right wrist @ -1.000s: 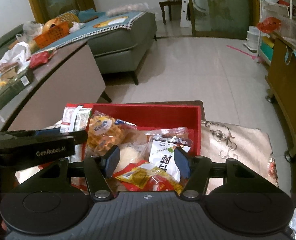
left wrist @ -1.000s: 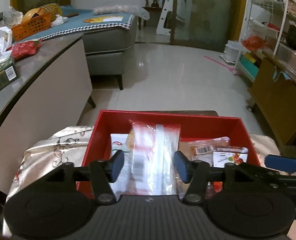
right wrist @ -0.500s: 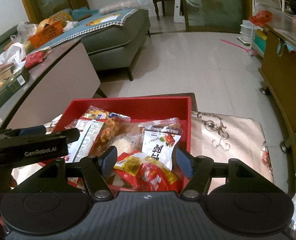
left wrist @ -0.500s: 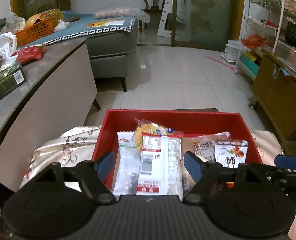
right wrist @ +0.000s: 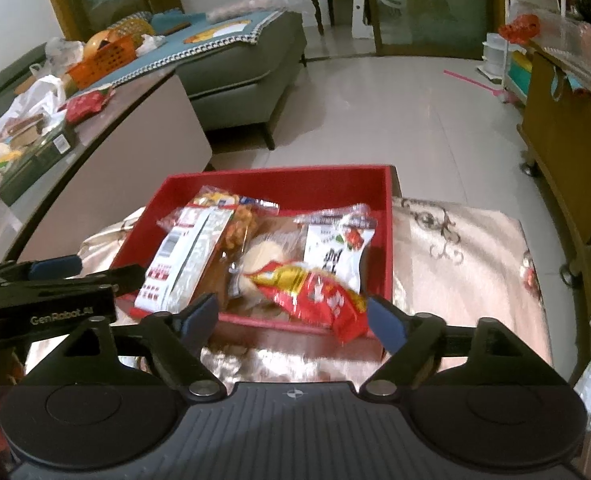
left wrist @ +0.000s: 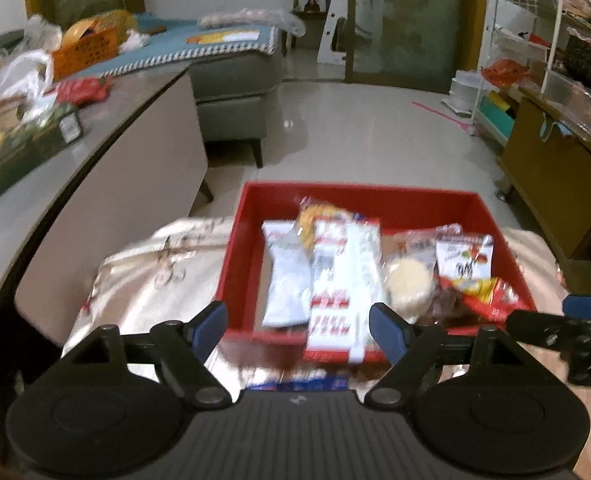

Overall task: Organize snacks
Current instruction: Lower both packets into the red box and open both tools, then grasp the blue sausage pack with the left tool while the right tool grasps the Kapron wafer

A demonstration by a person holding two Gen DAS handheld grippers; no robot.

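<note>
- Left wrist: I'm opening left gripper [left wrist: 297, 328], fingers apart, white-red packet [left wrist: 341, 288] lying loose in red box [left wrist: 359, 200].
- I'm opening right gripper [right wrist: 291, 318], red-yellow packet [right wrist: 315, 294] released.

I see a glossy pale tiled floor [left wrist: 355, 128], a grey sofa [left wrist: 231, 76] under a blue cover, a long grey counter [right wrist: 135, 120] on the left, a wooden cabinet [right wrist: 567, 128] on the right, and glass doors [left wrist: 407, 20] beyond.

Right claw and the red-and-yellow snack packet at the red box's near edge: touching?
Apart. The right wrist view shows the right claw open, both blue pads clear of the red-and-yellow snack packet, which lies across the red box.
</note>
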